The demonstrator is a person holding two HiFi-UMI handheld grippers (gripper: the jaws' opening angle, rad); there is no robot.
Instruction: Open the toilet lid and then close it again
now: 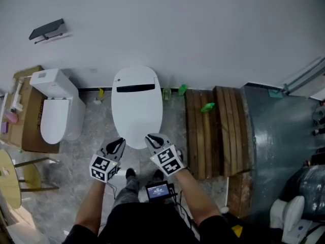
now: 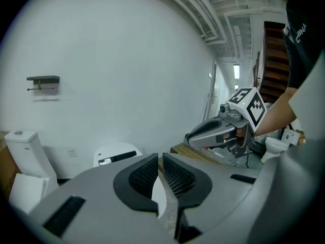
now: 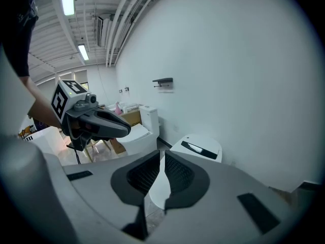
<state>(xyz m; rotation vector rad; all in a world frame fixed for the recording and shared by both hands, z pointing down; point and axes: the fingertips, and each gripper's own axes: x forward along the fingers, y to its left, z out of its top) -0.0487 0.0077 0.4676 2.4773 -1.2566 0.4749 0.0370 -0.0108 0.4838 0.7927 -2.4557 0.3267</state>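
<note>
Marbled floor with toilet, second toilet, wooden planks

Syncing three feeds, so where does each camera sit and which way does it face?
Head view: on the person's head, looking down at the closed toilet lid; forearms, left hand-held gripper and right hand-held gripper show.
Left gripper view: on the left hand-held gripper, along its shut jaws toward toilet lid and wall; right hand-held gripper at right.
Right gripper view: on the right one, same aim, jaws shut; left one at left.
Shared: all show toilet lid and shelf.
</note>
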